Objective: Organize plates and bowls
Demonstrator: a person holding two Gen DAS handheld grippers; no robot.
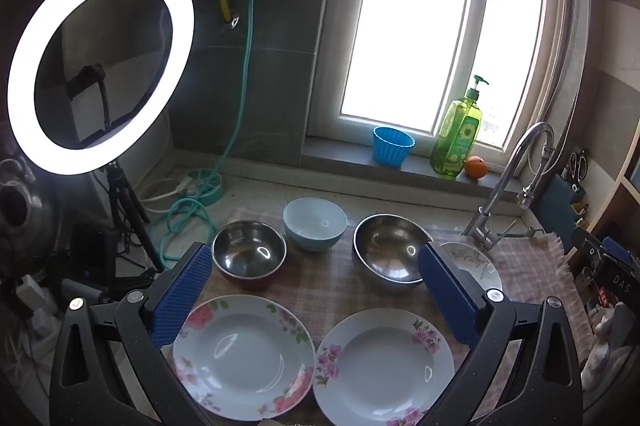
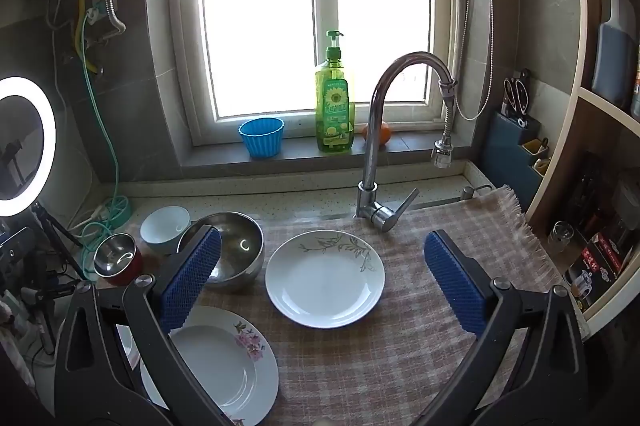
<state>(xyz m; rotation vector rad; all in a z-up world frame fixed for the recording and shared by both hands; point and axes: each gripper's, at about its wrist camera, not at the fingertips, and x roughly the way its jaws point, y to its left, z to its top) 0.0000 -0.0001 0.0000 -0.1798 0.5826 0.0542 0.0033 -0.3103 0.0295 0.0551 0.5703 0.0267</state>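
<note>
— Both claws hang released, empty: the left claw (image 1: 316, 290) over two flowered plates (image 1: 244, 352) lying side by side at the near edge, the right claw (image 2: 320, 282) over a leaf-patterned plate (image 2: 325, 279) farther right.

— What lies under them?

— Checked cloth (image 2: 380, 358) covering the counter (image 2: 280, 196). Beyond the plates stand two steel bowls (image 1: 249, 251) and, between them and farther back, a pale blue bowl (image 1: 315, 224).

— And the room?

— Faucet (image 2: 384, 130) at right; a bright window (image 2: 312, 10) behind, its sill holding a blue cup (image 2: 262, 137), green soap bottle (image 2: 334, 102) and orange (image 1: 476, 167). A ring light (image 1: 100, 64) glows far left.

Bare cloth (image 2: 400, 346) right of the plate (image 2: 325, 280); faucet (image 2: 376, 146) behind.
</note>
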